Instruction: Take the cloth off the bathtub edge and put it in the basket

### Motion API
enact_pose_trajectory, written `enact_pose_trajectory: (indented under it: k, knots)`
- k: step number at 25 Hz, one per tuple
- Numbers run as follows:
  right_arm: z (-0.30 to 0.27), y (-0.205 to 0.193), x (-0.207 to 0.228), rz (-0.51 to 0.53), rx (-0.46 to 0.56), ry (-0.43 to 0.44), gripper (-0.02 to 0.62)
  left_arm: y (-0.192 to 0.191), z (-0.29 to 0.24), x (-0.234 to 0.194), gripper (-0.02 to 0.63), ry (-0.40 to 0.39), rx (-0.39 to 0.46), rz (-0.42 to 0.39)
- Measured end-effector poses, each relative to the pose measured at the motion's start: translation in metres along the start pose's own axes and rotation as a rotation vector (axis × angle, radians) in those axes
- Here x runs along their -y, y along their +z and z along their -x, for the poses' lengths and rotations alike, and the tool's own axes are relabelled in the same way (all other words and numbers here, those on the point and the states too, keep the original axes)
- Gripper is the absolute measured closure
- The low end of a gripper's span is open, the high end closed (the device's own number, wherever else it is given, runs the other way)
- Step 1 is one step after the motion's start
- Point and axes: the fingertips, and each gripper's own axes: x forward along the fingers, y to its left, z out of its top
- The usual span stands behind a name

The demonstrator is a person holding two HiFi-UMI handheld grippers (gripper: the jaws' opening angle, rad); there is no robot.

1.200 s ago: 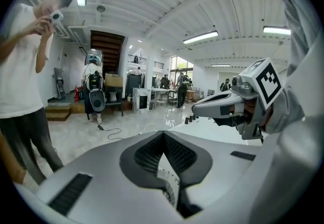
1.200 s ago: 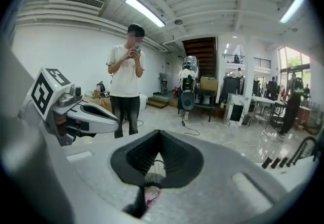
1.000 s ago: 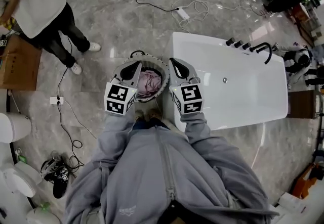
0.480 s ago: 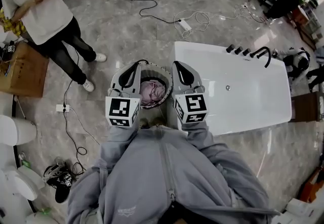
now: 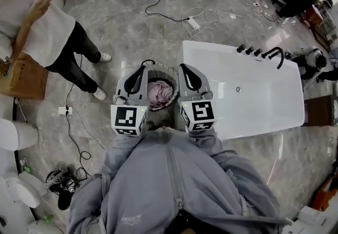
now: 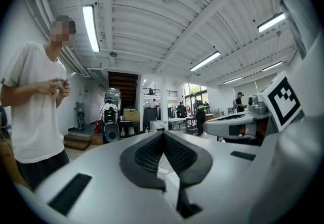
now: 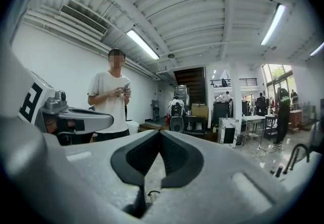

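Note:
A pink cloth (image 5: 159, 93) lies bunched inside the round white basket (image 5: 174, 81) on the floor, just left of the white bathtub (image 5: 264, 101). My left gripper (image 5: 142, 68) is raised over the basket's left rim, shut with nothing in it. My right gripper (image 5: 183, 67) is raised between basket and bathtub edge, also shut and empty. In the left gripper view the left gripper (image 6: 163, 134) points level into the room, jaws touching at the tips. The right gripper (image 7: 159, 133) in its own view does the same. The bathtub edge nearest me carries no cloth.
A person in a white shirt (image 5: 47, 27) stands at the left, holding a phone. Cables and a power strip (image 5: 192, 21) lie on the marble floor beyond the basket. Black taps (image 5: 272, 54) sit at the tub's far right. A toilet (image 5: 16, 138) and shoes (image 5: 60, 183) are at the lower left.
Both grippers have stayed shut and risen slightly over the basket. The person at the left has stepped closer. The cloth stays in the basket.

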Motion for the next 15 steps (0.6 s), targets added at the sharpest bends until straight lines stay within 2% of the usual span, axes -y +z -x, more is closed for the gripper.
enact_pose_trajectory:
  k: [15]
  knots:
    - [-0.0099, 0.0022, -0.0016, 0.025, 0.003, -0.005, 0.591, -0.0022, -0.0065, -0.0059, 0.601, -0.020, 0.011, -0.004]
